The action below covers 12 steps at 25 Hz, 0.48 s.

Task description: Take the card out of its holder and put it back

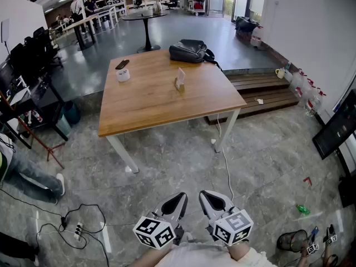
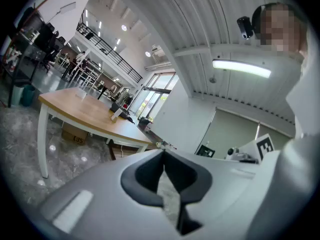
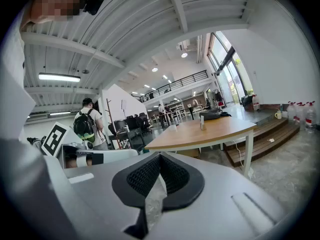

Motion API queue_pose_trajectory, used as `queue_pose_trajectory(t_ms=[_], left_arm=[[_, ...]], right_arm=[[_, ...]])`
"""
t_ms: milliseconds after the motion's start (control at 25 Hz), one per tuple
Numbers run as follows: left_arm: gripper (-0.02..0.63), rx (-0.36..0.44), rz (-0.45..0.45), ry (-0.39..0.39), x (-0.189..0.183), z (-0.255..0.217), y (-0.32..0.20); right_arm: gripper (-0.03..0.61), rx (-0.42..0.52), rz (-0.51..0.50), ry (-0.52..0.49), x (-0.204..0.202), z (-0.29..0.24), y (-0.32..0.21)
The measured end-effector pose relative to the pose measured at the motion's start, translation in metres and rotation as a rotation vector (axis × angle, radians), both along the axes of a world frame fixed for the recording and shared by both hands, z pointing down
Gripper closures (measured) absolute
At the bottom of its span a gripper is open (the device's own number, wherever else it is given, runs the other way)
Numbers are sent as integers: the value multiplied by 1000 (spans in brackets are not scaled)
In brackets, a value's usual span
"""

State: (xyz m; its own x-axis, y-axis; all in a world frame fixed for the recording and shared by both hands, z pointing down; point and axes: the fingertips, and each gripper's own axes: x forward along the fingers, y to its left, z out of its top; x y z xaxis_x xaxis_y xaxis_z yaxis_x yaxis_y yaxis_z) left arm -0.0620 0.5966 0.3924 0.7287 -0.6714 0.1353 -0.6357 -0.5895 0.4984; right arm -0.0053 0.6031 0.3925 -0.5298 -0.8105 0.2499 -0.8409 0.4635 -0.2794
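Card upright on the table, both claws shut and well away

The card stands upright in its small holder, near the middle of the wooden table, towards the far side. A black bag lies at the table's far edge, well apart from the card. Near the far left corner sits a white round object, with a dark flat item just behind it.

The left claw and the right claw are held side by side, low and close to the person's body, over the grey stone floor and well short of the table. In the left gripper view the two dark pads meet at their tips with nothing between them; only floor shows in the slot below. In the right gripper view the ribbed pads likewise meet at the tips, and that claw is empty too. Each claw's marker cube faces up towards the head camera.

A white cable runs from under the table across the floor. A power strip with black leads lies on the floor to the left. Low wooden steps sit beyond the table's right side. In the right gripper view a person with a green backpack stands off to the left.
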Motion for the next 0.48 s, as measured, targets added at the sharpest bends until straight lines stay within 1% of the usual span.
queue_pose_trajectory(t_ms=[240, 400, 480], left_arm=[[606, -41, 24, 18, 17, 13, -23], [606, -15, 45, -37, 24, 23, -55], [606, -8, 46, -49, 23, 26, -80]], right_arm=[[583, -32, 10, -15, 18, 14, -26], [583, -45, 25, -9, 26, 25, -60], [583, -47, 34, -12, 29, 29, -84]])
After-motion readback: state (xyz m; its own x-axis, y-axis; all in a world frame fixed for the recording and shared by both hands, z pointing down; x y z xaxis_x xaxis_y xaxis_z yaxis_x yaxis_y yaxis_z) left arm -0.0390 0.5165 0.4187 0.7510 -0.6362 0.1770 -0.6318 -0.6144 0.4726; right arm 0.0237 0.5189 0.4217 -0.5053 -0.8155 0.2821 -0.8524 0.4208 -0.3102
